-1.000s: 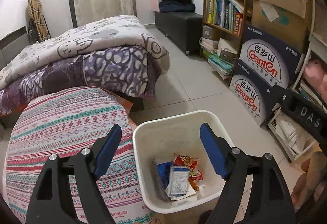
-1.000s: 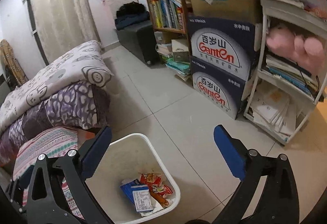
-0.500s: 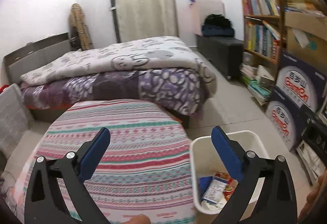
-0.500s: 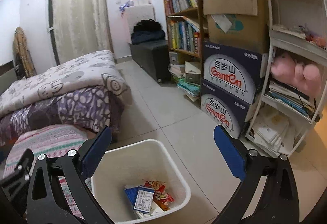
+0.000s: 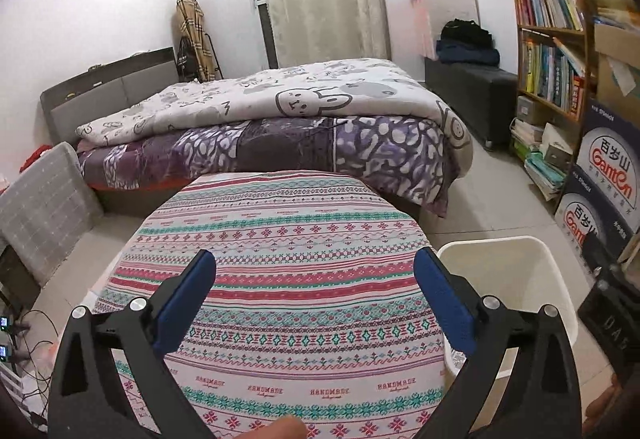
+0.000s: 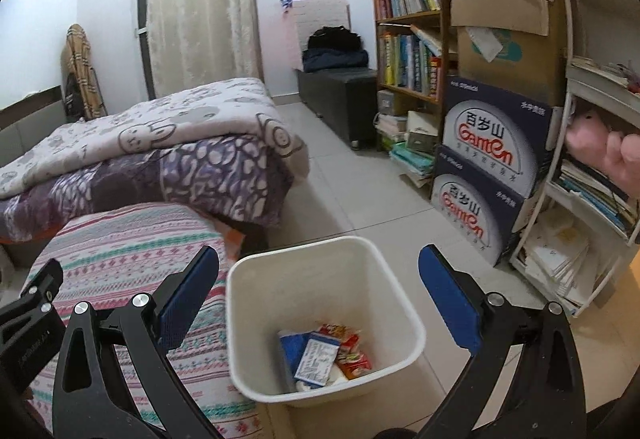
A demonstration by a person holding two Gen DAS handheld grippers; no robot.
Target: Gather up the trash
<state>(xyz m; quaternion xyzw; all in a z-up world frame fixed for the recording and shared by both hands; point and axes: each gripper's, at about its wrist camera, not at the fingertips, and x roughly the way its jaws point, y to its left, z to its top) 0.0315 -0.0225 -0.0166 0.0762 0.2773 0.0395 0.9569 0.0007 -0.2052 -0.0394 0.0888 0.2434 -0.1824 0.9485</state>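
Note:
A white plastic trash bin point(image 6: 394, 303) stands on the tiled floor beside a round table with a striped patterned cloth point(image 5: 296, 259). Several snack wrappers and packets point(image 6: 328, 353) lie at the bin's bottom. My right gripper point(image 6: 318, 289) is open and empty, held above the bin. My left gripper point(image 5: 314, 293) is open and empty, held above the tablecloth, with the bin point(image 5: 516, 271) at its right. No trash shows on the cloth. The left gripper's body point(image 6: 28, 323) shows at the left edge of the right wrist view.
A bed with purple and white quilts point(image 5: 280, 131) stands behind the table. A bookshelf point(image 6: 408, 35), stacked Ganten boxes point(image 6: 488, 175) and a white rack of papers point(image 6: 588, 223) line the right wall. A dark bench point(image 6: 340, 99) stands at the back.
My left gripper swung left, from over the bin to over the tablecloth, and tilted up. My right gripper also tilted up a little and stays over the bin. Both stayed open.

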